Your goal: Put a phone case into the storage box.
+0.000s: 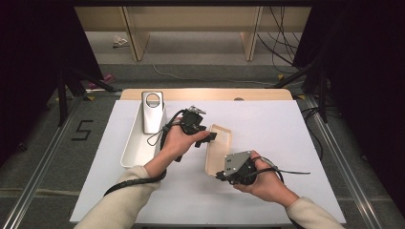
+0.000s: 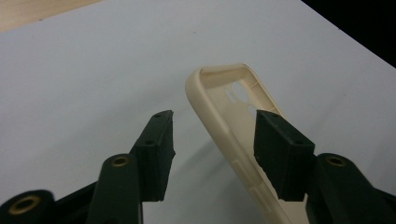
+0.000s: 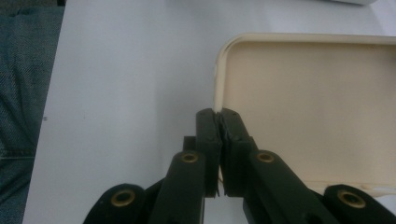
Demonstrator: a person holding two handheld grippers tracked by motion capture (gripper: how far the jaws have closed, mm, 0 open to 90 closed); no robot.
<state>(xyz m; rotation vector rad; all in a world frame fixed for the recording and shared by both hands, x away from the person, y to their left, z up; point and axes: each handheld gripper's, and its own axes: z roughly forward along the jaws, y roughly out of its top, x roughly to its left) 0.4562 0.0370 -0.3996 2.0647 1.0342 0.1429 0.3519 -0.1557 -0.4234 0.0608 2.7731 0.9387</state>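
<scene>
A cream phone case (image 1: 219, 149) lies open side up near the middle of the white table cover. My right gripper (image 1: 218, 175) is shut on the case's near rim; in the right gripper view its jaws (image 3: 220, 114) pinch the thin wall of the case (image 3: 308, 107) at a corner. My left gripper (image 1: 210, 136) reaches in from the left at the case's far end. In the left gripper view its jaws (image 2: 215, 116) stand apart on either side of the case's side wall (image 2: 205, 100), one outside and one inside, with a gap on the outer side.
A long white tray (image 1: 131, 153) stands at the left of the table, with a silver phone-shaped device (image 1: 153, 112) leaning in its far end. The wooden table edge (image 1: 205, 94) runs along the back. Cables trail from both grippers.
</scene>
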